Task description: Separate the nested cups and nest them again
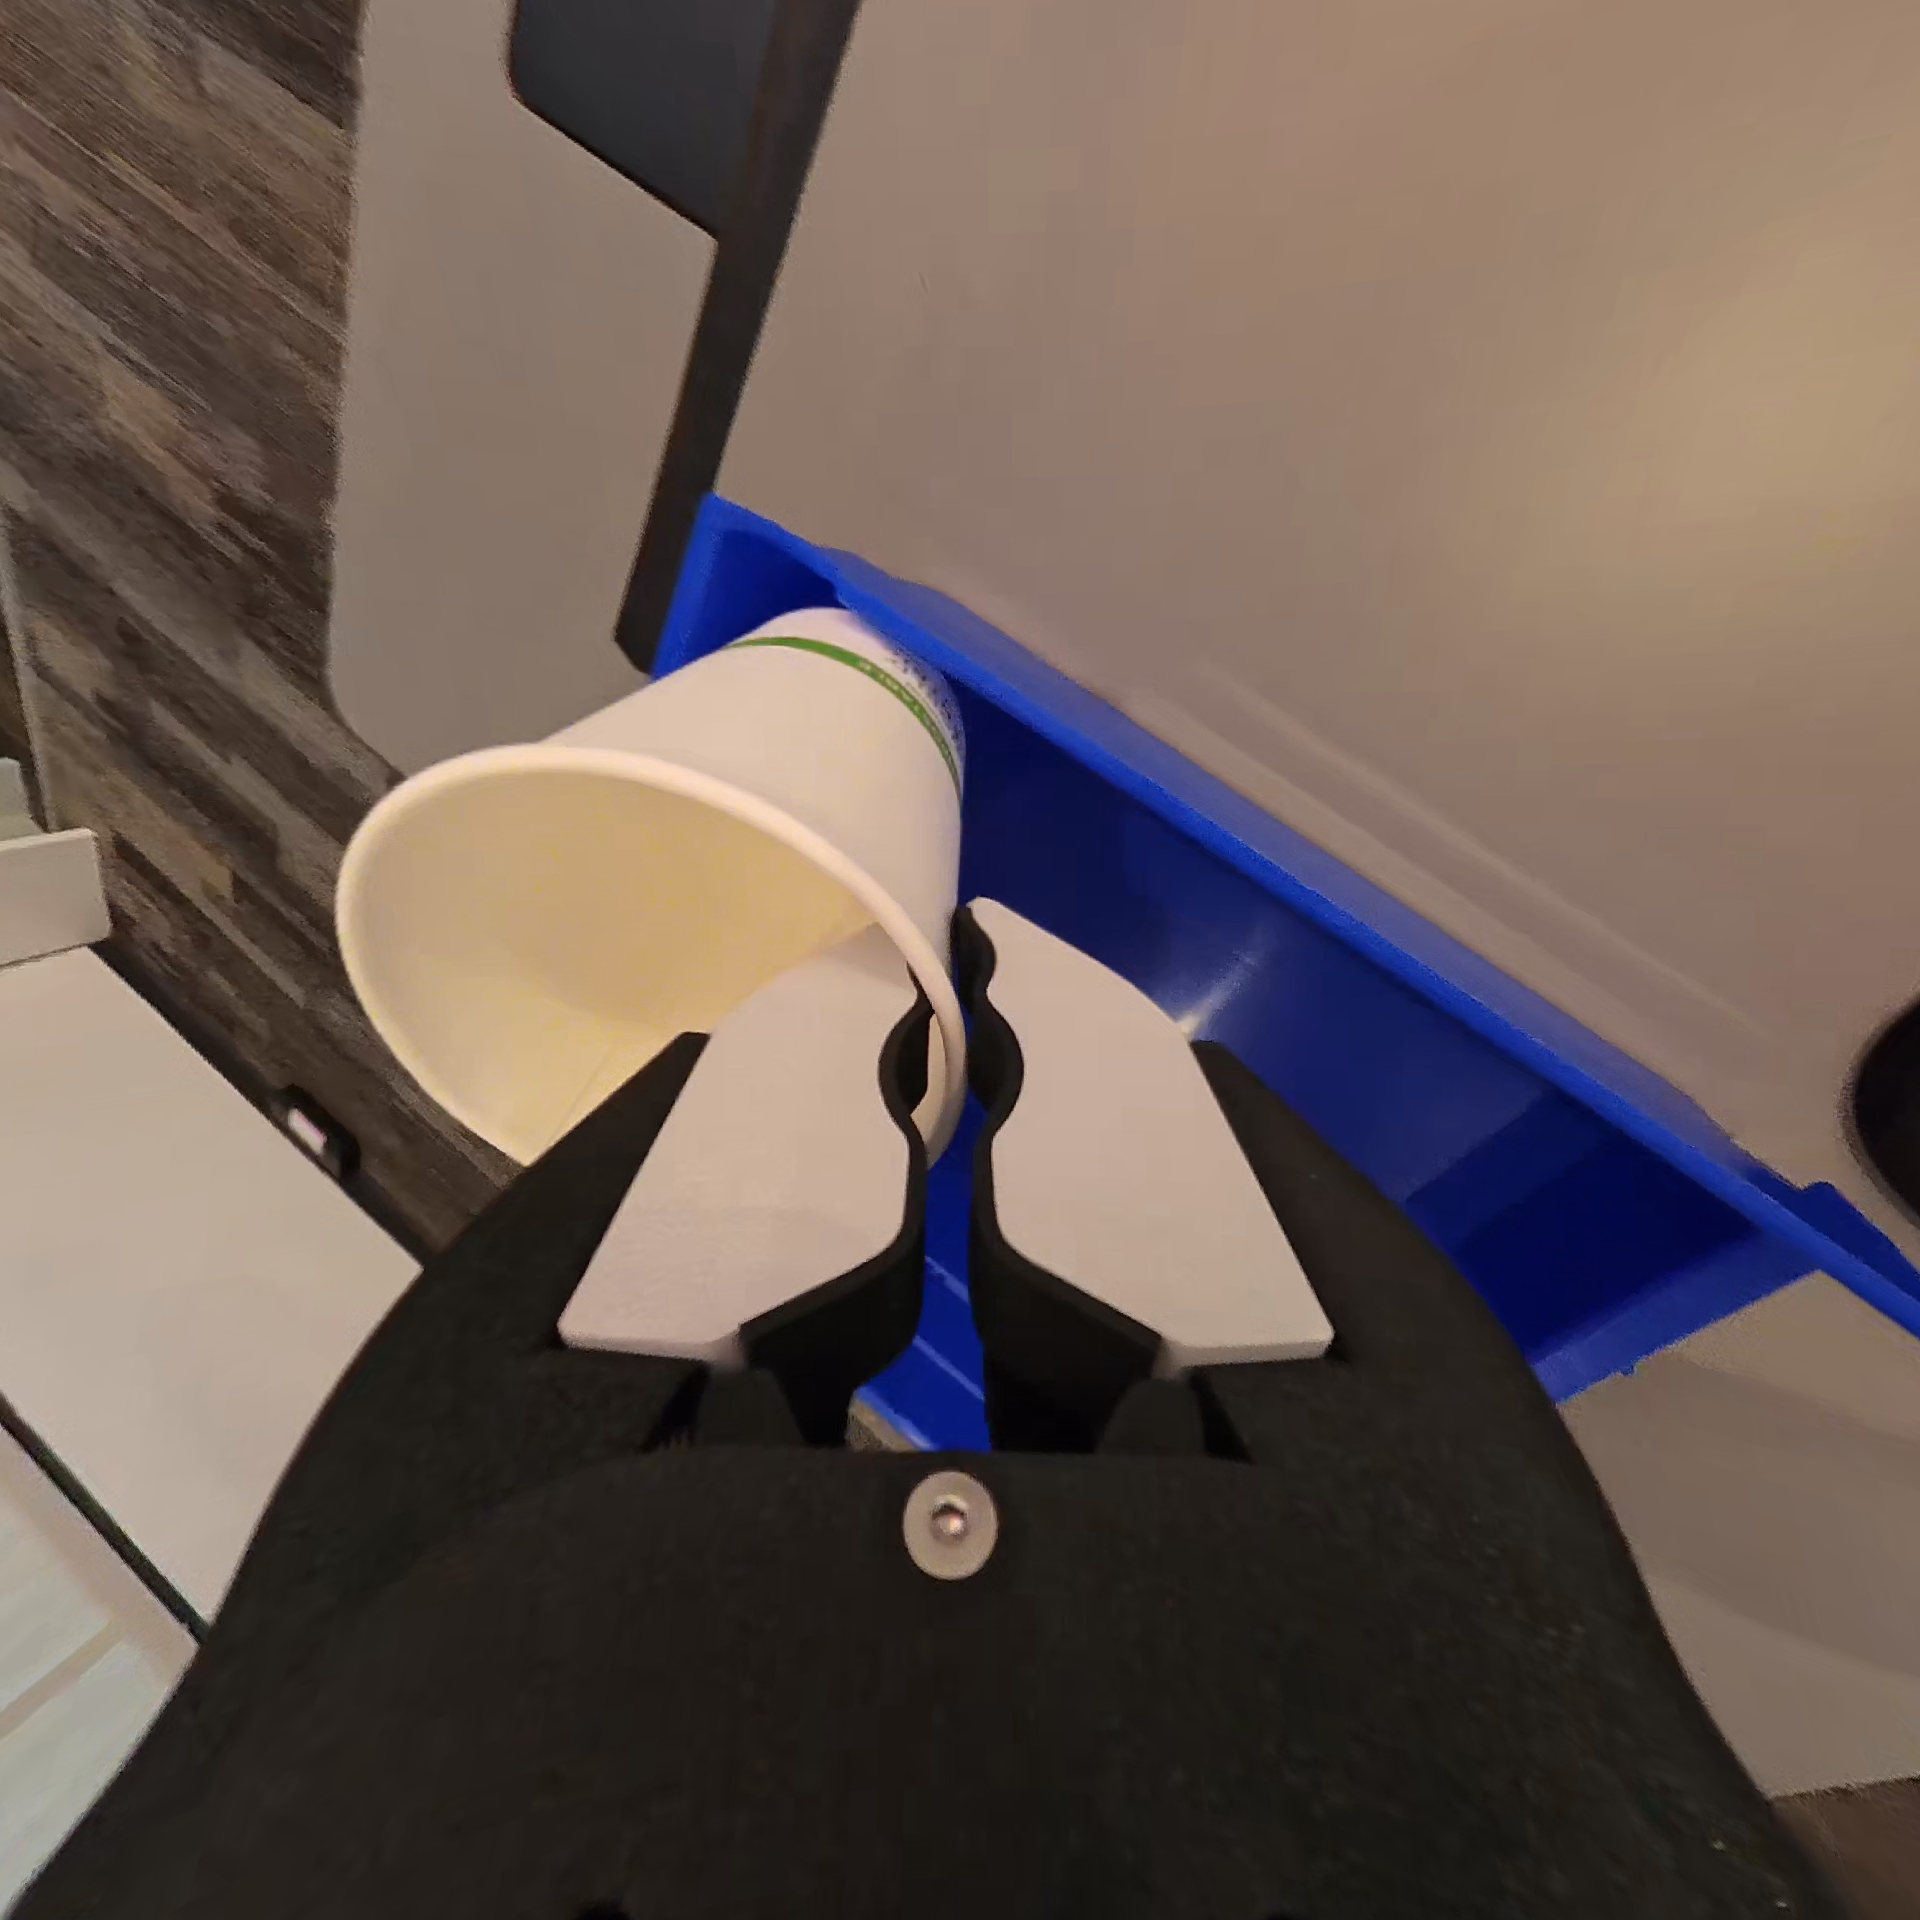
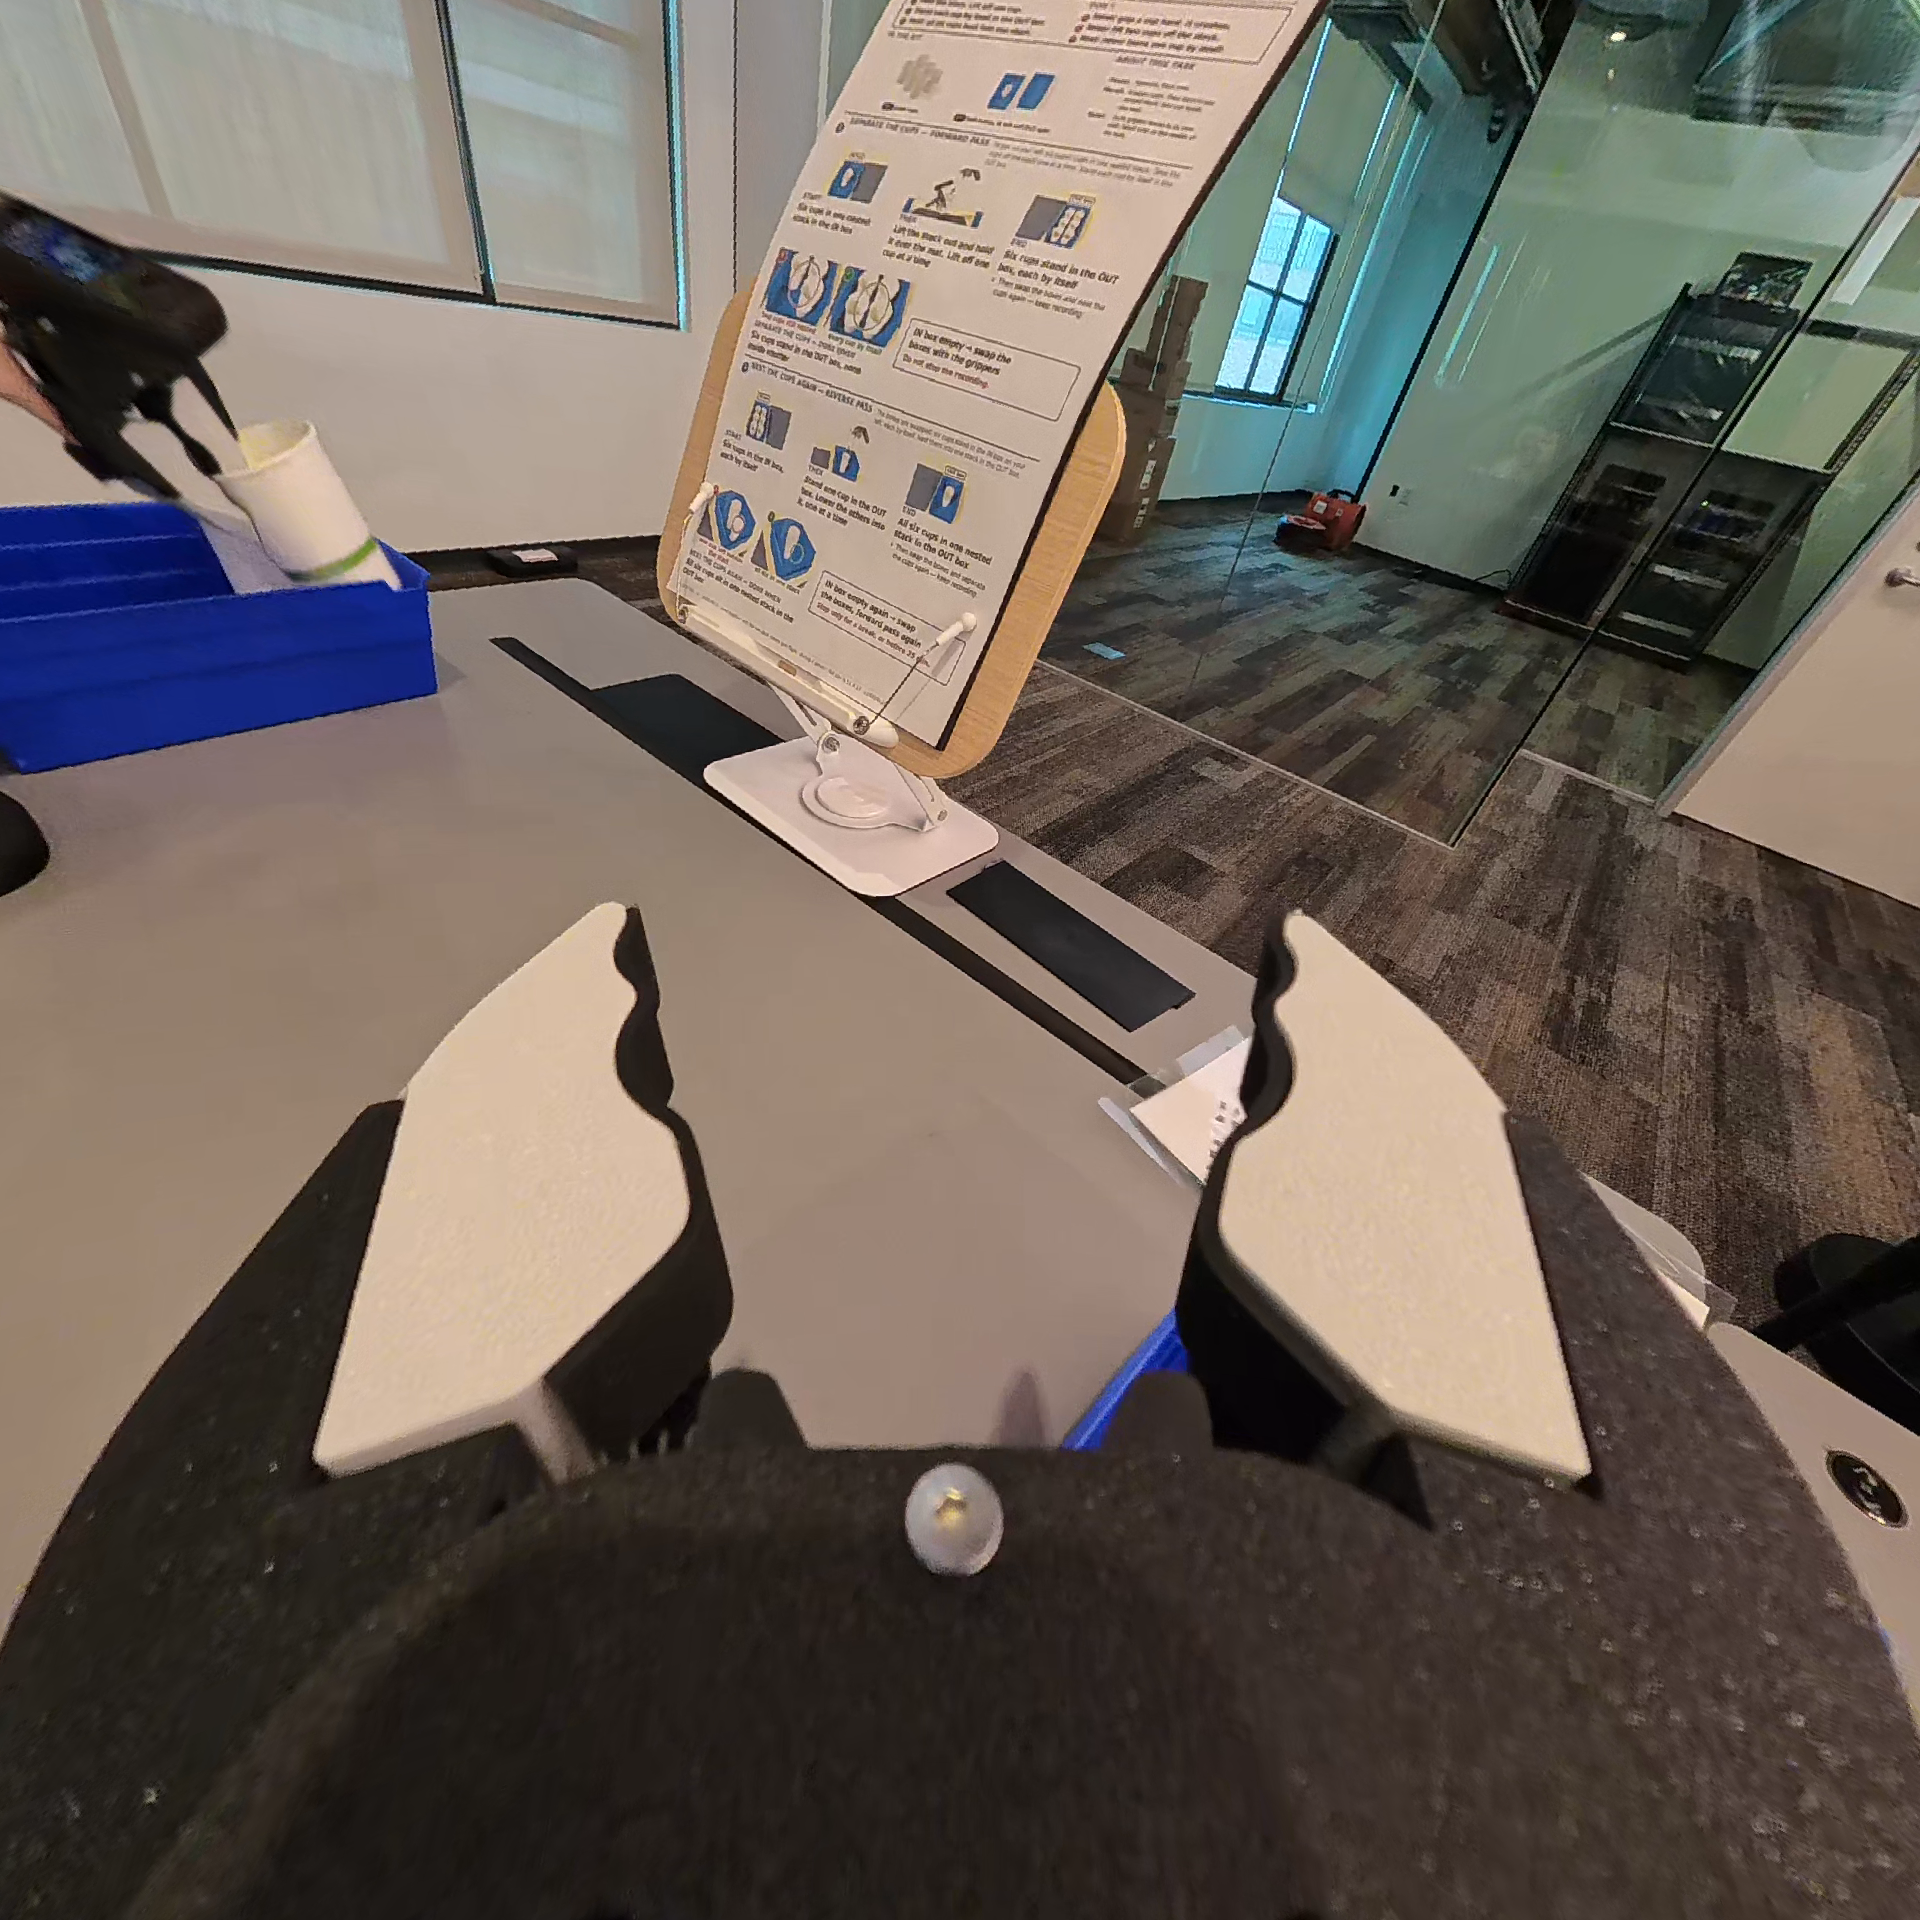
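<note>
While gripper-pinched, white paper cup (image 1: 665, 894) tilted over blue bin (image 1: 1299, 1049).

A printed instruction sheet (image 2: 966, 343) leans on a wooden stand (image 2: 1049, 623) (white base) upon the grey table (image 2: 312, 987).

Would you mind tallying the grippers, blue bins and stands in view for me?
Grippers: 2, left gripper and right gripper
Blue bins: 2, far bin and near bin, corner only
Stand: 1
Total: 5

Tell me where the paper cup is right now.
The paper cup is tilted over the blue bin, pinched at its rim by the left gripper.
</note>
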Demonstrator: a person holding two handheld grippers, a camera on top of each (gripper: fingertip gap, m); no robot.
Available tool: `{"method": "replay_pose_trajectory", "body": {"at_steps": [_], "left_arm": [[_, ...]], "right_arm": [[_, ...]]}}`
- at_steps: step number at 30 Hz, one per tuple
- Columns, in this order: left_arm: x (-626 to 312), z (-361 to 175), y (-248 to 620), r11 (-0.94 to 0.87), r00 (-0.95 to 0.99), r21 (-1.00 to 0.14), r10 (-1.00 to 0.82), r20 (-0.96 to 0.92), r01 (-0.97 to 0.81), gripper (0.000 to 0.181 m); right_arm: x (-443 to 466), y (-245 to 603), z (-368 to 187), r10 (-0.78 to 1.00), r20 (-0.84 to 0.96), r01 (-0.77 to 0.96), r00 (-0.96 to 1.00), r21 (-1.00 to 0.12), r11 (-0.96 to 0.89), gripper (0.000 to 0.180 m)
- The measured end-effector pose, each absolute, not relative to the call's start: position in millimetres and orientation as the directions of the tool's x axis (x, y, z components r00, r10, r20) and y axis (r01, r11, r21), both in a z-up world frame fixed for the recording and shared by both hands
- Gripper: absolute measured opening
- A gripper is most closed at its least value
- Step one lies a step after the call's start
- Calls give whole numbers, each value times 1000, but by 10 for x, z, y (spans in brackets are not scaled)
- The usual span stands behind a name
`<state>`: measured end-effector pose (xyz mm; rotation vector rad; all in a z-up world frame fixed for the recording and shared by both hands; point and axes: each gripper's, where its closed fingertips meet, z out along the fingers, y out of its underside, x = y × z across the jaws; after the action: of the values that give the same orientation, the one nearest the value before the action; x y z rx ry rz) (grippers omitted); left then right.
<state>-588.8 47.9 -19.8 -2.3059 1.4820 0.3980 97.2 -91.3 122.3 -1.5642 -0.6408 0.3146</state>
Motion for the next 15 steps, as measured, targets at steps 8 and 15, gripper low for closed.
{"method": "replay_pose_trajectory", "body": {"at_steps": [8,15], "left_arm": [[-5433,756,236,-210,290,-205,-781,-554,-956,1],[-3860,909,-668,195,-38,-317,-897,-441,-928,1]], "right_arm": [[596,-855,1269,631,222,255,744,-966,38,107],[-488,-922,1412,851,205,192,484,-973,125,81]]}}
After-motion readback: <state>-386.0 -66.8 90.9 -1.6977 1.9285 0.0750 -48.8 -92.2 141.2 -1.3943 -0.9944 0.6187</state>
